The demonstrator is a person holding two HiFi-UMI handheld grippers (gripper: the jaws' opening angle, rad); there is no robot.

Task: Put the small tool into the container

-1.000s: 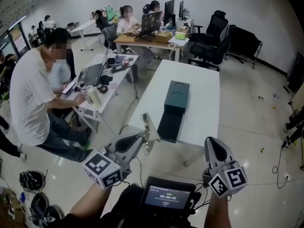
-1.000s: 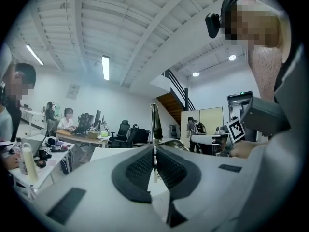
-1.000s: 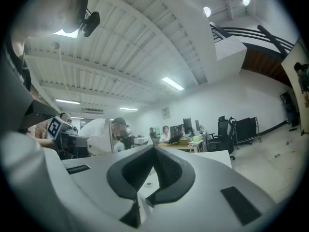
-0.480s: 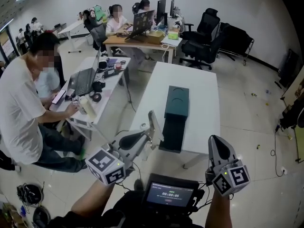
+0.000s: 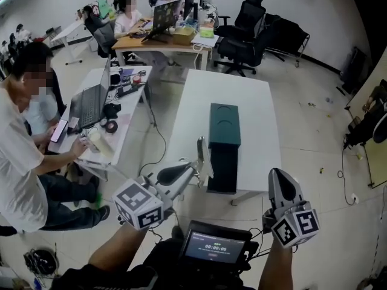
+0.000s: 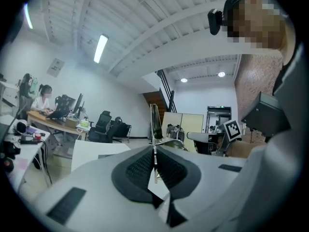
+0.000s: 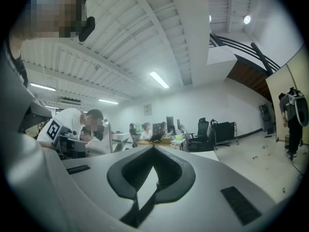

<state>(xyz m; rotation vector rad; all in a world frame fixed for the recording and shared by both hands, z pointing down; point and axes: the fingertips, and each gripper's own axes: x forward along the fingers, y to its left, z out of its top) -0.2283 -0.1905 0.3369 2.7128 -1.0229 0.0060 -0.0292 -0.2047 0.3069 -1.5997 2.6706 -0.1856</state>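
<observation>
- The left claw (image 5: 195, 169) is squeezing shut on the small tool (image 5: 204, 157), a thin, flat piece of shiny metal.
- In the left gripper view the two dark pads (image 6: 140, 166) are pressing the tool's (image 6: 155, 124) bottom end from both sides, and the rest of the tool is sticking straight up past the left claw's (image 6: 155, 151) tips.
- The small tool is being held up in the air and is not in the container.
- From the head view, the tool is showing just to the left of the near end of the dark green box (image 5: 225, 125).
- The dark green box is the container. It is long and is lying on the white counter (image 5: 257, 101), with its near end at the counter's near edge.
- The right claw (image 5: 277, 177) is pinching shut with nothing in it. In the right gripper view, the right claw's (image 7: 154, 149) tips are meeting.
- The right claw is hanging to the right of the box, well apart from it.
- A small screen (image 5: 214, 246) is glowing low down between the two arms.
- A person in a white shirt (image 5: 18, 156) is sitting at another counter on the left with a laptop (image 5: 87, 104).
- Black chairs (image 5: 245, 26) are standing behind the white counter.
</observation>
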